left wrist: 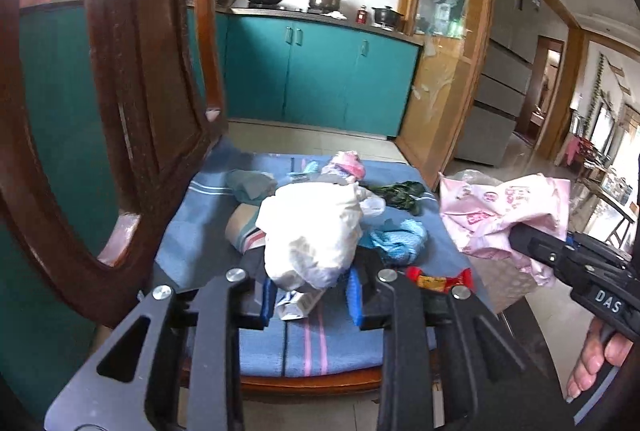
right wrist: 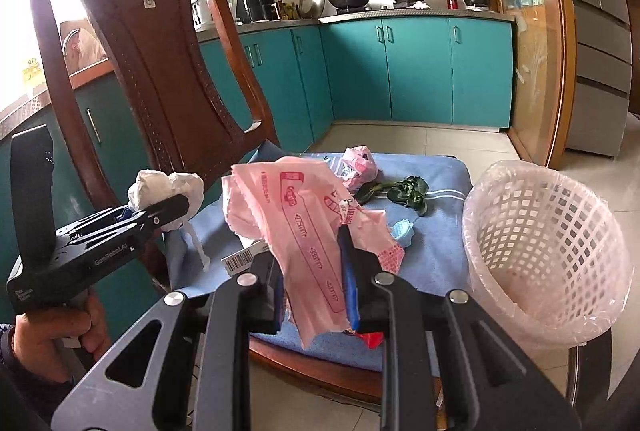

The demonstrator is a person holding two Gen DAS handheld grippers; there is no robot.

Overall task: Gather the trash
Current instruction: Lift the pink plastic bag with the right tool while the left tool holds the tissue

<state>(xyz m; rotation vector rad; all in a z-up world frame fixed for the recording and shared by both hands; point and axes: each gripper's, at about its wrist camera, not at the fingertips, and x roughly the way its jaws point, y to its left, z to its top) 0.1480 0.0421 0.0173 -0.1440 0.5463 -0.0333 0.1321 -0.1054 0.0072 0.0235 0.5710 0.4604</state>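
Observation:
My left gripper [left wrist: 312,295] is shut on a crumpled white plastic bag [left wrist: 316,231], held just above the blue chair cushion [left wrist: 192,231]. In the right wrist view that left gripper [right wrist: 176,207] shows at the left with the white bag [right wrist: 164,187] in its tips. My right gripper [right wrist: 314,291] is shut on a pink printed plastic bag [right wrist: 296,215] that stands up between its fingers. A white lattice waste basket [right wrist: 548,243] with a clear liner stands to the right of the chair. In the left wrist view the right gripper [left wrist: 520,235] holds the pink bag [left wrist: 504,207] over the basket [left wrist: 512,287].
Litter on the cushion: a green leaf [right wrist: 408,191], a blue crumpled scrap [right wrist: 402,231], a pink wrapper [right wrist: 360,163], a red wrapper [left wrist: 436,279], a barcode slip [right wrist: 240,259]. The dark wooden chair back [right wrist: 168,71] rises at the left. Teal kitchen cabinets [right wrist: 416,71] stand behind.

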